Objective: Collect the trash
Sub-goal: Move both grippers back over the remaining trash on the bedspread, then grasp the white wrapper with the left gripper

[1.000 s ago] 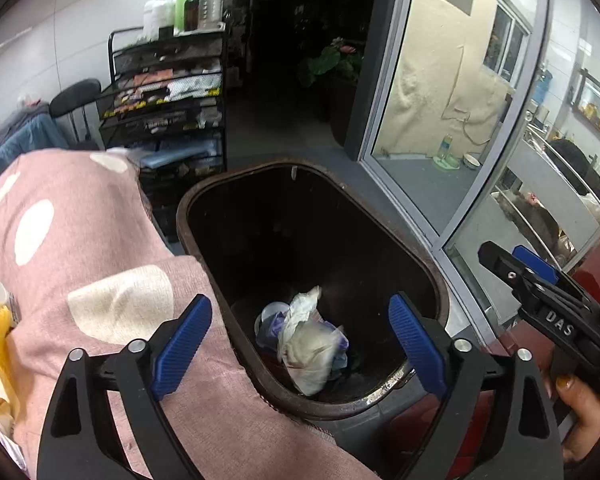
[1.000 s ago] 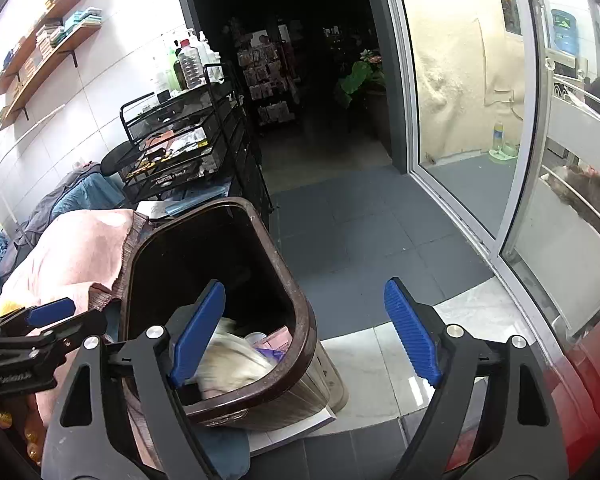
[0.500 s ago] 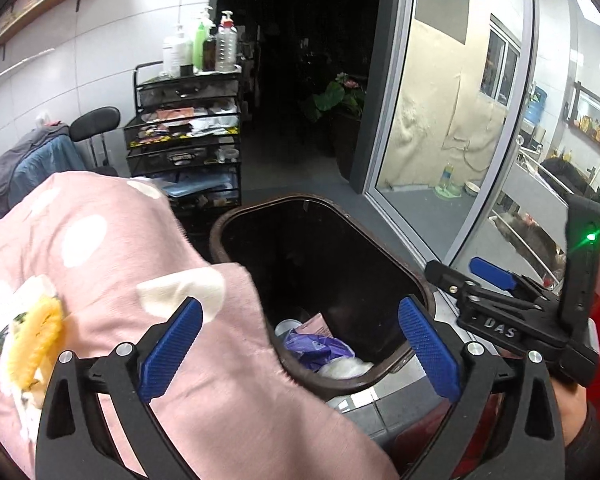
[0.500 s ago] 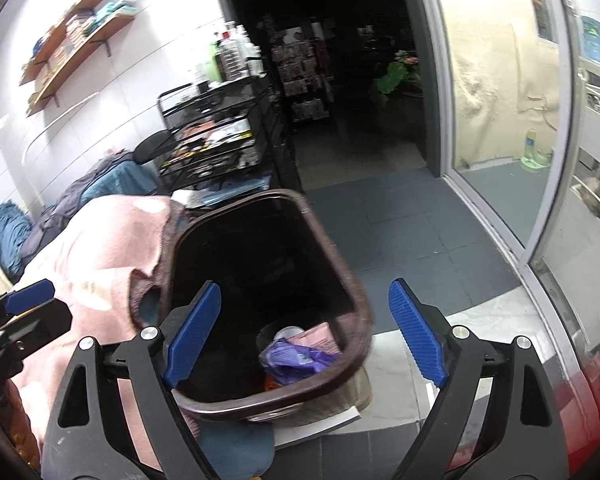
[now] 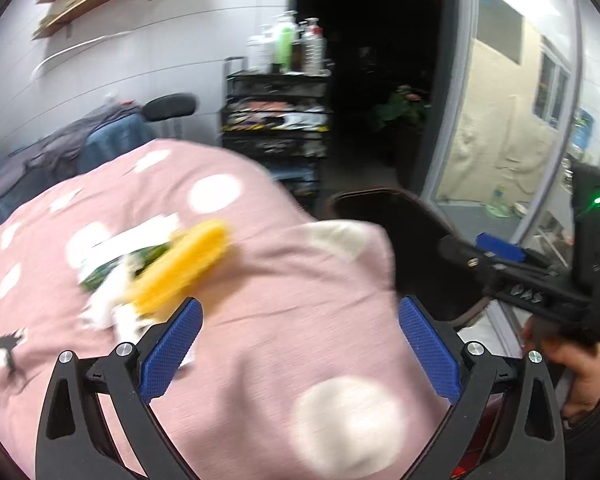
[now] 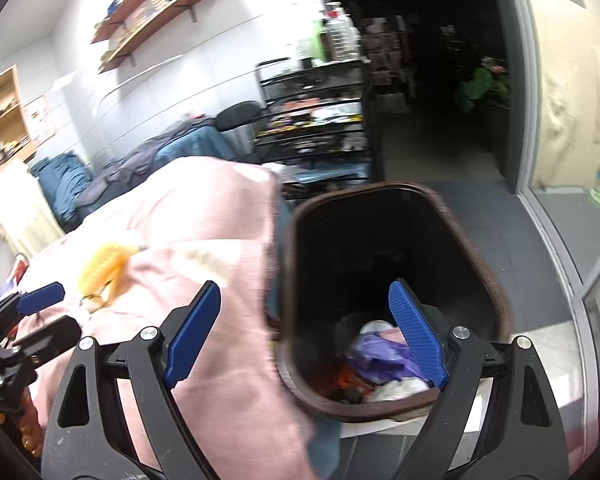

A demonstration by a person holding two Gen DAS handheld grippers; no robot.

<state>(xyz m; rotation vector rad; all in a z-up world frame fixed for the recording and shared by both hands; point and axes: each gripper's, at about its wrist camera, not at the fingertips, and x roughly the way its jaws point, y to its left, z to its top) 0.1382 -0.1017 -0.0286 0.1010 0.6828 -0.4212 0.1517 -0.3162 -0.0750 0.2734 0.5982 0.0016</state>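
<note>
A yellow fuzzy item (image 5: 180, 268) lies on the pink dotted blanket (image 5: 300, 280) among white and green wrappers (image 5: 112, 276), all blurred. My left gripper (image 5: 300, 344) hovers open over the blanket, its left pad just below the yellow item, with nothing between the fingers. To the right stands the dark brown trash bin (image 6: 476, 240), holding a purple bag (image 6: 380, 356) and other scraps. My right gripper (image 6: 304, 336) is open, straddling the bin's near left rim and the blanket edge. Each gripper shows in the other's view: the right gripper (image 5: 476, 252) held by a hand (image 5: 572, 364), the left gripper (image 6: 44, 316) beside the yellow item (image 6: 104, 268).
A black wire cart (image 5: 276, 120) with bottles on top stands behind the blanket. A chair draped with blue clothes (image 5: 100, 140) is at the left wall. A glass door (image 5: 512, 120) runs along the right. Grey floor tiles (image 6: 520, 248) lie beyond the bin.
Both views have swung left, away from the bin's inside and over the pink blanket. The yellow item has come from the far left edge to just ahead of the left gripper.
</note>
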